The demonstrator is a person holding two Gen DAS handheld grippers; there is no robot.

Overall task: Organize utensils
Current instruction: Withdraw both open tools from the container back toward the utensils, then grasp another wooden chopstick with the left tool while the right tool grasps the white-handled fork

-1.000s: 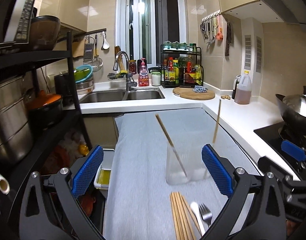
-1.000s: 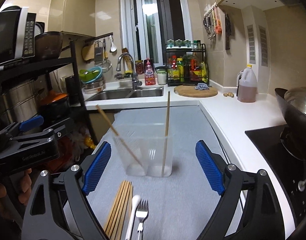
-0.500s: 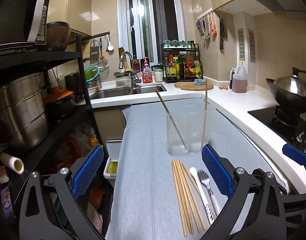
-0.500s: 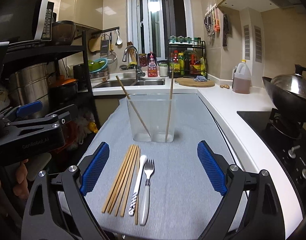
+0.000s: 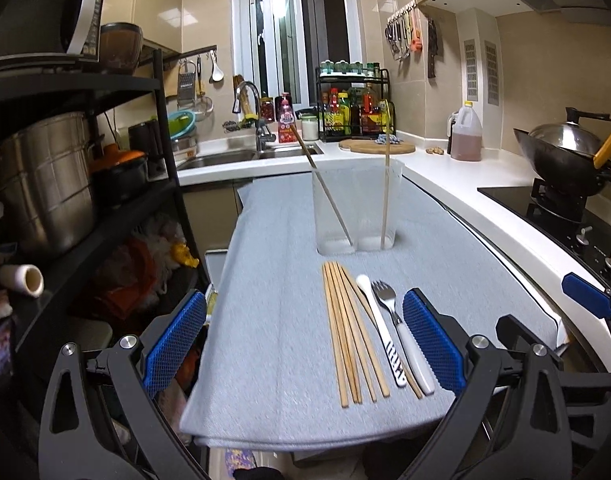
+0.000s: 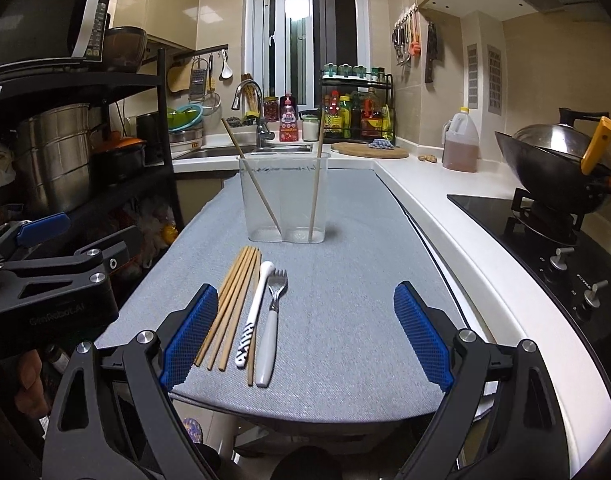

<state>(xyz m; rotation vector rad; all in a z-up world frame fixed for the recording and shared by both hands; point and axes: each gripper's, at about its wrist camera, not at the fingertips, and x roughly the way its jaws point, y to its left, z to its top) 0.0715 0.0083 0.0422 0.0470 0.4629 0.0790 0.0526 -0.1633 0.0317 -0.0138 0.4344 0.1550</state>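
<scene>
- Bare grey mat (image 6: 345,280) right of the fork (image 6: 270,320), up to the mat's right edge.
- Clear container (image 6: 285,200) upright mid-mat, two chopsticks leaning out above its rim.
- Black shelf rack (image 5: 105,208) crowding the left edge; stockpot (image 5: 45,184) on it.
- Wok (image 6: 553,168) on the stove, well right.
- Left gripper (image 6: 57,280) hanging beside the mat's left edge.

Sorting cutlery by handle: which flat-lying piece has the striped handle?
The spoon, between the chopstick bundle and the fork; its handle end is black-and-white striped, the fork's plain white.
</scene>
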